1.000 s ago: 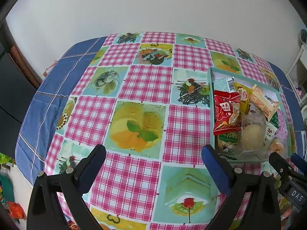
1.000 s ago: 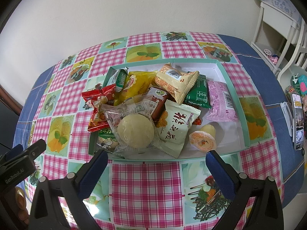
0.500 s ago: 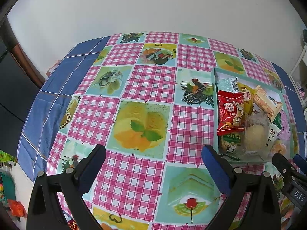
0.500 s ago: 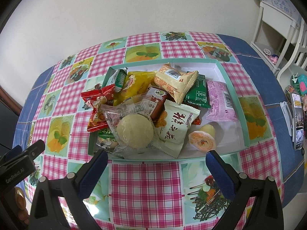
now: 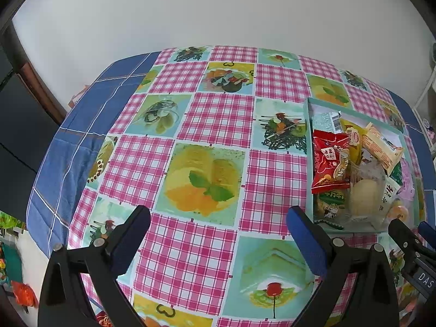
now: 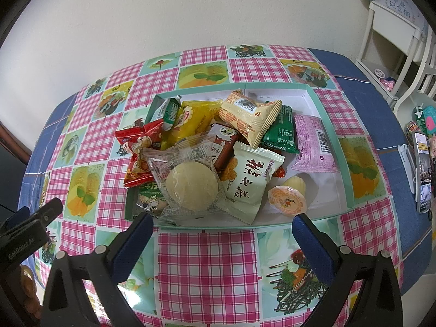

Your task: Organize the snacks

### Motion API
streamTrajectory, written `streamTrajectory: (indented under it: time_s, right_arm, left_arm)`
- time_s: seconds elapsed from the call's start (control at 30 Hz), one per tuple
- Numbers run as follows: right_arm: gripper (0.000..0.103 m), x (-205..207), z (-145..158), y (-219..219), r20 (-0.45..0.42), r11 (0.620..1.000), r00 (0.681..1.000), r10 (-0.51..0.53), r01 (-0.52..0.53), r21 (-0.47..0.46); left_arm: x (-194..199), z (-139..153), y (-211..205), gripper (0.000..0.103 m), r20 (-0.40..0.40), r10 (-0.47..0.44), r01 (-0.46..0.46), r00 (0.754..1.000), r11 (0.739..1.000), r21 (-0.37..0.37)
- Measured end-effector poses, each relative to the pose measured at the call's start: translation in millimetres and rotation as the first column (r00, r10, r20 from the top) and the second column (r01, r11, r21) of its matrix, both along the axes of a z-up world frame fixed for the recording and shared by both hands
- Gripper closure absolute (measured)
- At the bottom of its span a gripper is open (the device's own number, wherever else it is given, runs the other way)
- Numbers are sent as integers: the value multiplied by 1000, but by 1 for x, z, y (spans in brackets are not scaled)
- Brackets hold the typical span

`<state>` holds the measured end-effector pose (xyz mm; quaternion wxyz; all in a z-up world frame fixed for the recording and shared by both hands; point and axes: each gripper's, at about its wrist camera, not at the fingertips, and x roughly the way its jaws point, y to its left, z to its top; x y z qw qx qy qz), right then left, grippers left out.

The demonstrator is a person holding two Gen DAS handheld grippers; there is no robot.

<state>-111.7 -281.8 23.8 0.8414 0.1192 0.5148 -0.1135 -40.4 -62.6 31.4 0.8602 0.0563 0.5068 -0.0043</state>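
The right gripper [image 6: 219, 230] hangs over the tablecloth [image 6: 207, 267] with jaws spread wide and empty. The snack box [image 6: 331, 128] lies at 12 o'clock, just beyond the fingertips. Its clear-wrapped round pastry [image 6: 192, 182] sits nearest the left finger at 11 o'clock; the orange jelly cup [image 6: 287, 200] lies near the right finger at 1 o'clock. The left gripper [image 5: 218, 223] is likewise spread and empty; from it the snack box [image 5: 309, 125] lies at 2 o'clock, just beside its right finger.

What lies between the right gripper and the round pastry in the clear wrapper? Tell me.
In the right wrist view, only bare tablecloth and the tray's near wall separate the open right gripper from the round pastry.
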Motion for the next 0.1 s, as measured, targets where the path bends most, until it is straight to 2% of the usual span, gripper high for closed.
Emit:
streamTrajectory:
  time_s: [0.1]
  right_arm:
    - [0, 0, 0, 0, -1, 1000, 1000, 0, 0, 1]
  left_arm:
    - [0, 0, 0, 3, -3, 2, -2, 1000, 1000, -1]
